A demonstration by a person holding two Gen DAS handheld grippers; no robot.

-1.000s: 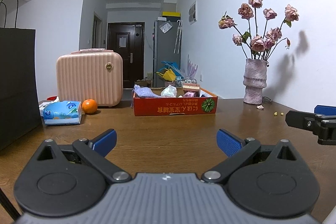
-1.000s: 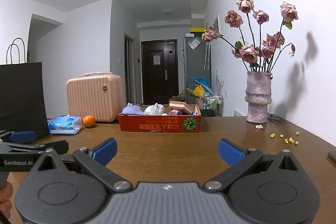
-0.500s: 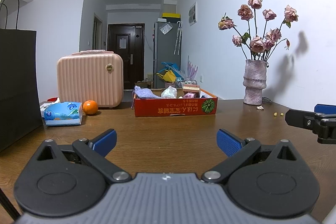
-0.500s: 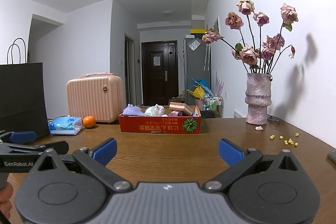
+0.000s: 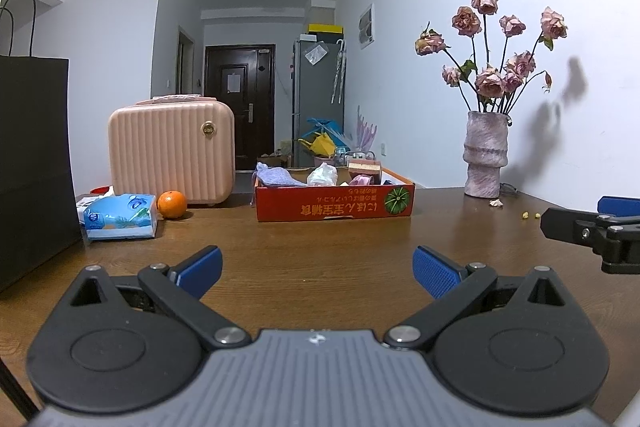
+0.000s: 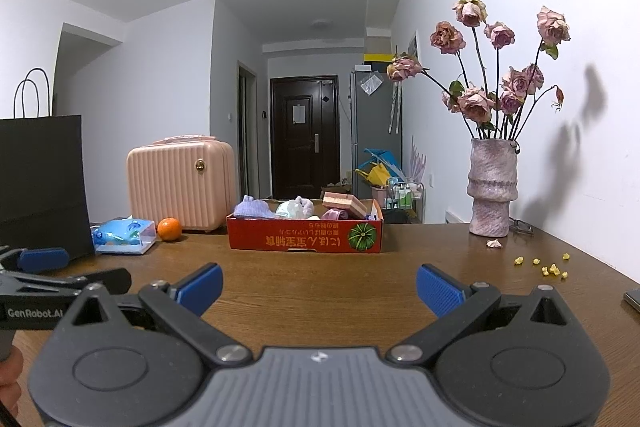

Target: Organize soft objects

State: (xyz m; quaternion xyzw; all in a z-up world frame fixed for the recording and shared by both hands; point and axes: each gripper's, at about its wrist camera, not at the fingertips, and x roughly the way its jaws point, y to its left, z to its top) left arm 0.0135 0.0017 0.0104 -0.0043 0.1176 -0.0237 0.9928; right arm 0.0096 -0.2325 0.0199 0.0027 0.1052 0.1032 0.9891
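A red cardboard box stands on the wooden table ahead. It holds soft things: a purple cloth, a white crumpled bag, a pink bundle and a sponge block. My left gripper is open and empty, low over the table, well short of the box. My right gripper is open and empty, level with it. Each gripper shows at the edge of the other's view.
A blue tissue pack and an orange lie left of the box. A pink case stands behind them, a black paper bag at far left. A vase of dried roses stands right, with yellow crumbs and a dark flat object at the right edge.
Both views have drifted very slightly. The grippers stay open and nothing on the table has moved.
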